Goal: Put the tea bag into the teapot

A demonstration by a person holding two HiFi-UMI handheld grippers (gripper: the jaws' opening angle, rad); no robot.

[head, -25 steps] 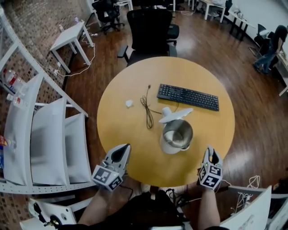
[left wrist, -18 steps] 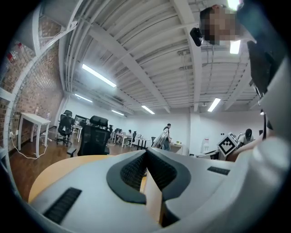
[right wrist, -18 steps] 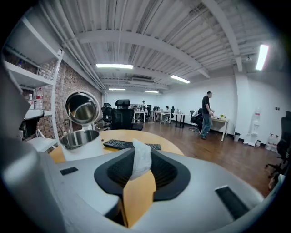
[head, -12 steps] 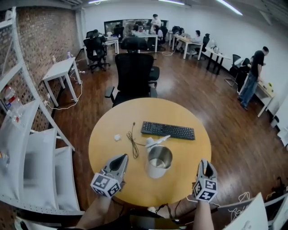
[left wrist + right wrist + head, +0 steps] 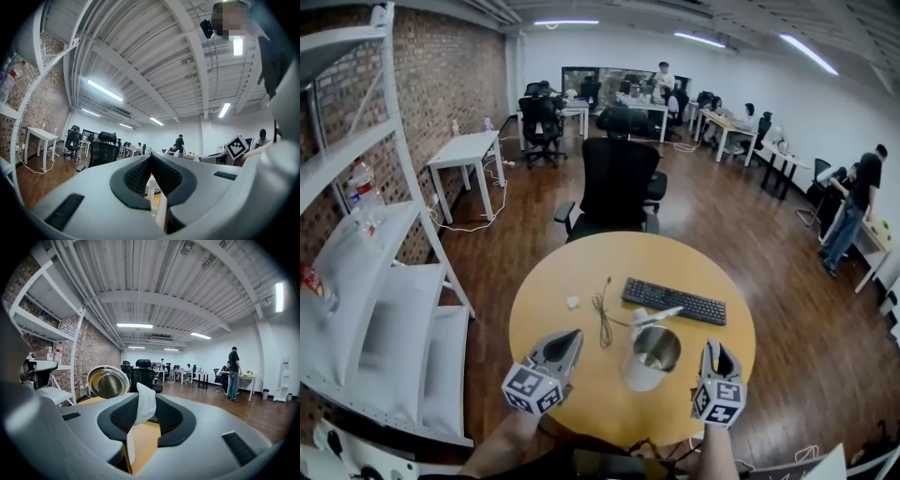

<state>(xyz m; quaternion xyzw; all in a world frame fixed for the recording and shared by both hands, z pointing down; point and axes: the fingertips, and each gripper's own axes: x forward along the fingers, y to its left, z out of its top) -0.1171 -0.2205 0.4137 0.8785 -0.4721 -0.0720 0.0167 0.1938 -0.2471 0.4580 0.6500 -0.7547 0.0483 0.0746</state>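
Our right gripper (image 5: 713,352) and left gripper (image 5: 567,343) hang over the near edge of the round table (image 5: 542,309) in the head view, one on each side of the teapot (image 5: 651,359). The teapot stands with its mouth uncovered, just this side of the keyboard (image 5: 675,301), with a cable (image 5: 602,320) to its left. From up here we cannot make out the tea bag. A small white thing (image 5: 573,302) lies beyond the cable; we cannot tell what it is.

In the left gripper view, the left gripper (image 5: 150,157) has its jaws pressed together at the tips, with nothing between the pads.

In the right gripper view, the right gripper (image 5: 148,399) pinches the tea bag (image 5: 144,407). The white paper stands up between the two pads, with more of it trailing down below them. The teapot (image 5: 108,380) shows to the left with its shiny inside facing us, near but not under the bag.

We judge the bag to be very light, soft and limp, and easy to tear. A hold on its upper part, as now, seems right, since the free end can hang and lead the way in. The pinch need only be gentle. Being so light, the bag may cling to a pad once we let go, so we would bring it well over the mouth first.
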